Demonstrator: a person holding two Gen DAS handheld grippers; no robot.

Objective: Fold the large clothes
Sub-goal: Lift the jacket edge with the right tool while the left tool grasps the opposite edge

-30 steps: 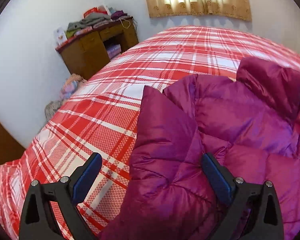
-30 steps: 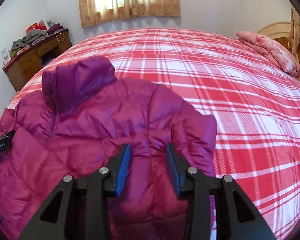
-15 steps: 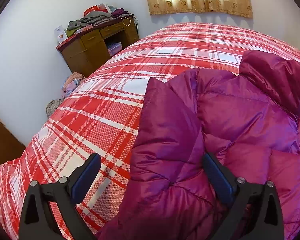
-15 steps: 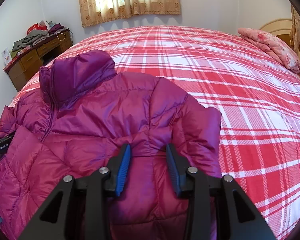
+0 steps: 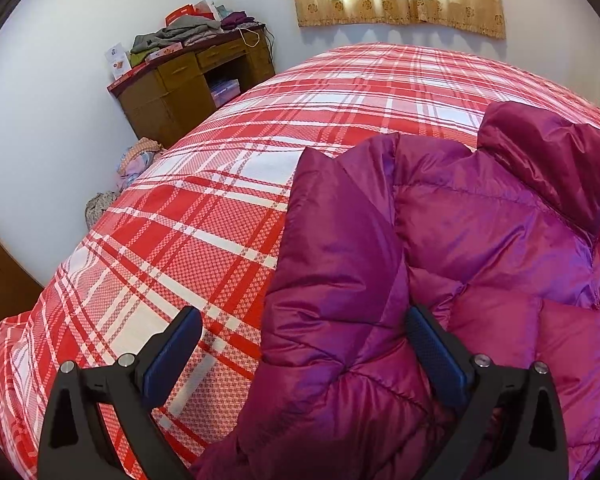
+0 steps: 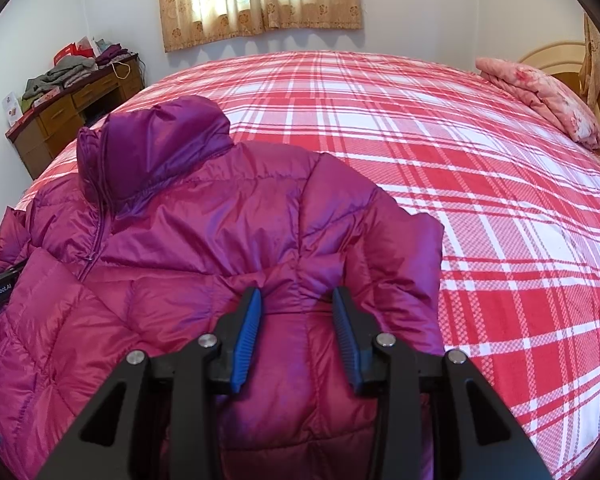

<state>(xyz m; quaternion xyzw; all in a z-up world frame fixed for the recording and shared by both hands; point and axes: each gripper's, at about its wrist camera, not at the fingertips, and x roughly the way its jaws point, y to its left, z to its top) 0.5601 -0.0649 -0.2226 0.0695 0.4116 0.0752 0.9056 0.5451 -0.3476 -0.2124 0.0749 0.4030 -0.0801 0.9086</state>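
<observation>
A bed (image 6: pixel 480 184) under a red-and-white plaid cover fills both views, and on its near side lies the task's garment, a magenta puffer jacket (image 6: pixel 204 240), front up with the zipper closed and its collar (image 6: pixel 152 148) standing toward the far end of the bed. Both sleeves look already folded in over the body: the one in the left wrist view (image 5: pixel 332 264) lies along the jacket's outer edge, and the one in the right wrist view (image 6: pixel 400 256) does the same on the other side. So the first folds seem done, while the body itself is still at full length — the fold of hem toward collar, and any final tidying, appear to be what is left. The left tool (image 5: pixel 300 356) stands wide open, astride the folded sleeve, one pad over the bedcover and the other against the quilting, gripping nothing. The right tool (image 6: pixel 298 334) is partly closed, its blue pads pressing into a puffy ridge of the jacket's lower body — a pinch that looks ready for lifting.
</observation>
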